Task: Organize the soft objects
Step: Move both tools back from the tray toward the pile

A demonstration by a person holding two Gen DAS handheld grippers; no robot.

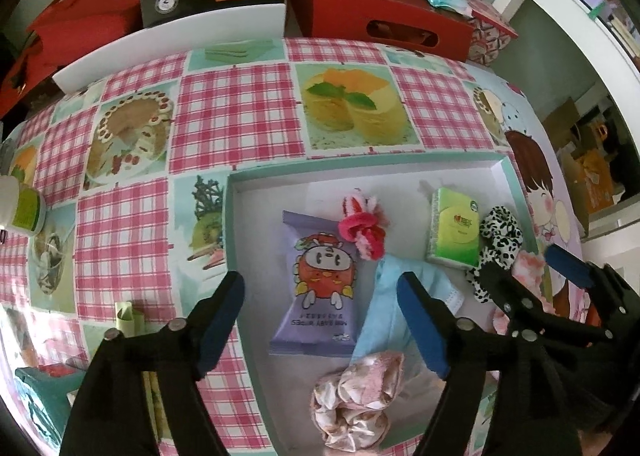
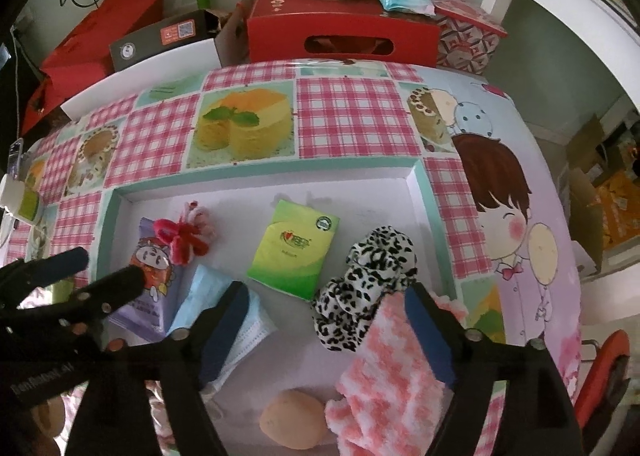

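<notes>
The left gripper [image 1: 320, 320] stands wide with nothing between its fingers, pointing steeply down over the near left part of the tray [image 1: 234, 224]. Below its open gap lie the wipes pack [image 1: 316, 288] and, under its right finger, the blue mask [image 1: 384, 308]; the pink scrunchie [image 1: 356, 404] sits nearest, just under the jaws. The right gripper [image 2: 326, 330] is likewise wide and empty, over the near right part of the tray. The checked pink sock [image 2: 384, 380] lies under its right finger, with its long axis running from the near edge away toward the spotted scrunchie [image 2: 368, 276], which touches it.

All the soft things in view are already in the one shallow tray: the tissue pack [image 2: 294, 252] in the middle, the red hair tie [image 2: 184, 236] at the far left touching the wipes pack, and a tan puff [image 2: 294, 424] at the near edge between the mask and the sock.

By this layout, the sorting looks nearly or fully done. A small green scrap [image 1: 128, 320] lies on the tablecloth [image 1: 240, 112] just left of the tray, nearer the left hand, though what it is cannot be told.
</notes>
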